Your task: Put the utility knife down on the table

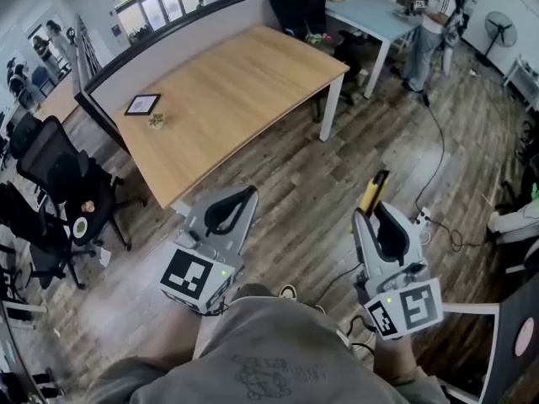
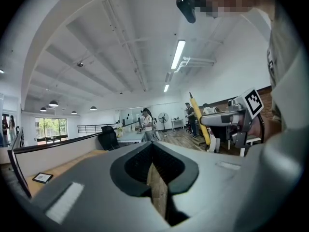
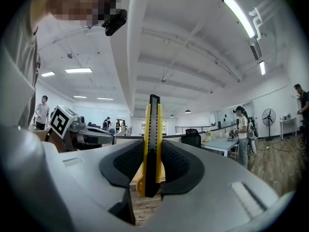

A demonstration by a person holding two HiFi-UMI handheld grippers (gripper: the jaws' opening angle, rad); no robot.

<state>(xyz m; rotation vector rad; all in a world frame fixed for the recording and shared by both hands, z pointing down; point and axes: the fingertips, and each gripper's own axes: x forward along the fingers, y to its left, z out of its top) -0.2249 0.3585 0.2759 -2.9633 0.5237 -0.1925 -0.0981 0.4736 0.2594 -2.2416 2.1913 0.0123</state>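
Both level: left hand-held gripper [image 1: 250,192], right hand-held gripper [image 1: 370,215] around utility knife [image 1: 376,188].

A wooden table [image 1: 244,82] is set at upper centre of the head view, with a small frame [image 1: 142,104] on its left end. Office chairs [image 1: 59,175] are ranged at the left edge. Below the table, the left gripper [image 1: 244,196] is placed at lower centre-left and the right gripper [image 1: 370,213] at lower right, with the utility knife [image 1: 373,194] clamped between the latter's jaws.

Wooden table [image 1: 244,82]: bare wood across middle and right end, open to reach from the near edge. On it, at the left end: black frame [image 1: 142,104] with a small object [image 1: 157,122] just beside. Office chairs [image 1: 59,175] crowd the left side. Grey partition [image 1: 168,40] closes the far edge. Cable [image 1: 440,154] trails over the floor at right.
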